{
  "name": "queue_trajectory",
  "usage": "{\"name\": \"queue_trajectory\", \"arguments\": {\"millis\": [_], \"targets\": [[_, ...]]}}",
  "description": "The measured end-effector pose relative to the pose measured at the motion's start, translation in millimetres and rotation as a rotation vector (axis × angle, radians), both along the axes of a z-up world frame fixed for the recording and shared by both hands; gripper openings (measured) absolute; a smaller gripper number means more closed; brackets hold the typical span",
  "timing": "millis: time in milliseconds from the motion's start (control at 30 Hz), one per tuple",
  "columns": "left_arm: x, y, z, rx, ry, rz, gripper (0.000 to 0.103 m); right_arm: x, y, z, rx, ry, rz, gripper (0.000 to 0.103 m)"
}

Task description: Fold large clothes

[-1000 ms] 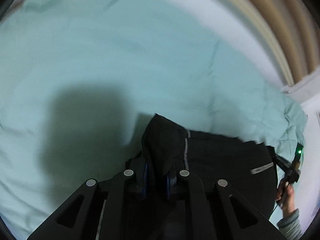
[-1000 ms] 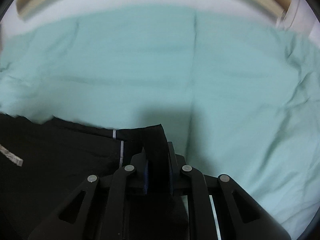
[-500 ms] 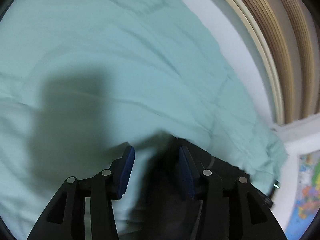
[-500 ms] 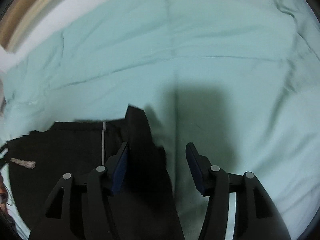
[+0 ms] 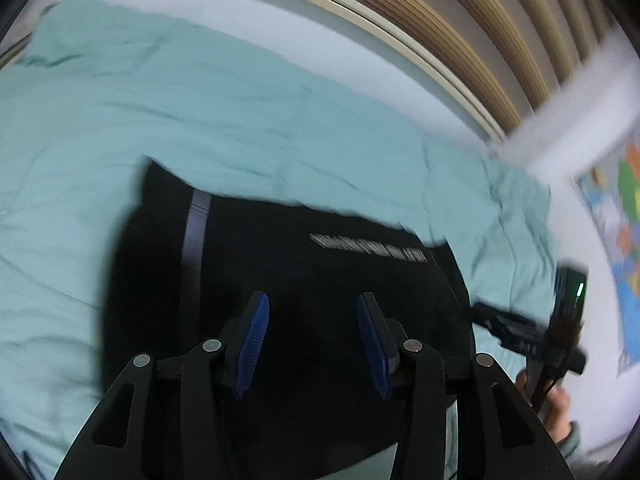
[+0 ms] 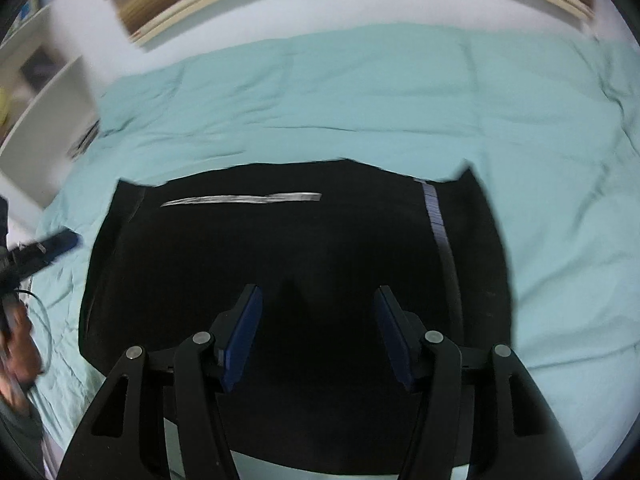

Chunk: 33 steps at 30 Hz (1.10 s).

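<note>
A black garment [image 5: 304, 272] with a grey stripe and a white printed line lies flat on the teal bedspread [image 5: 200, 112]; it also shows in the right wrist view [image 6: 296, 248]. My left gripper [image 5: 312, 336] is open and empty, above the garment's near part. My right gripper [image 6: 318, 332] is open and empty, also above the near part of the garment. The right gripper shows at the right edge of the left wrist view [image 5: 536, 340], held in a hand. The left gripper shows at the left edge of the right wrist view [image 6: 44, 252].
The bedspread [image 6: 400, 100] spreads wide beyond the garment. A wooden headboard [image 5: 460, 40] and white wall run along the back. A colourful map [image 5: 624, 232] hangs at the right. White shelves [image 6: 36, 92] stand at the left.
Both grippers were shut on corners of the garment, then opened and let go. They have since drawn back, and the garment now lies flat.
</note>
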State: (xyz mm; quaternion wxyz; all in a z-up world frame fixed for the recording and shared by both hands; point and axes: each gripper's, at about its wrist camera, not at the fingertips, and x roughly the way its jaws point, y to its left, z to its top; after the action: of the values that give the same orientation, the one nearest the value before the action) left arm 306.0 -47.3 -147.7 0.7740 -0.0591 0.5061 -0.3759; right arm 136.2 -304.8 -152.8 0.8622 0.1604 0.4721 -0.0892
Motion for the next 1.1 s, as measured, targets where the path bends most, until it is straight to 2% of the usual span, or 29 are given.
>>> {"name": "queue_trajectory", "arguments": {"millis": [100,167,200,267,367,500,600,667,733,800,867,967,1033,1100], "targets": [[-27,-28,-23,0.053,0.009,-0.073,0.048,23,32,-9,-0.032,0.017,0.029,0.061],[-39,-42,-49,0.109,0.029,-0.092,0.048,34,46,-28,-0.028,0.045,0.043,0.063],[-43,-40,-60,0.142,0.023,-0.09,0.047,38,53,-41,-0.061,0.076,0.051,0.065],[-44,-49,-85,0.211,0.024,-0.101,0.047,46,62,-64,-0.126,0.117,0.072,0.067],[-39,-54,-104,0.238,0.038,-0.089,0.047,51,68,-88,-0.154,0.138,0.066,0.068],[-39,-57,-102,0.249,0.043,-0.094,0.047,55,65,-91,-0.153,0.147,0.063,0.068],[-36,-54,-83,0.208,0.065,-0.101,0.047,54,56,-70,-0.097,0.158,0.082,0.068],[-29,-49,-65,0.167,0.051,-0.083,0.048,54,48,-48,-0.07,0.102,0.091,0.068],[-18,-41,-46,0.137,0.013,-0.04,0.048,61,35,-25,-0.096,0.044,0.054,0.068],[0,-41,-40,0.124,0.007,0.01,0.048,74,23,-21,-0.098,0.035,0.019,0.068],[26,-45,-61,0.189,0.058,0.044,0.048,93,4,-37,-0.104,0.072,-0.024,0.068],[50,-43,-95,0.185,0.183,0.047,0.048,112,-15,-79,0.011,0.157,-0.038,0.071],[54,-43,-103,0.19,0.2,0.044,0.048,116,-23,-97,0.044,0.184,-0.044,0.077],[53,-45,-105,0.212,0.189,0.041,0.048,119,-22,-100,0.019,0.192,-0.031,0.079]]}}
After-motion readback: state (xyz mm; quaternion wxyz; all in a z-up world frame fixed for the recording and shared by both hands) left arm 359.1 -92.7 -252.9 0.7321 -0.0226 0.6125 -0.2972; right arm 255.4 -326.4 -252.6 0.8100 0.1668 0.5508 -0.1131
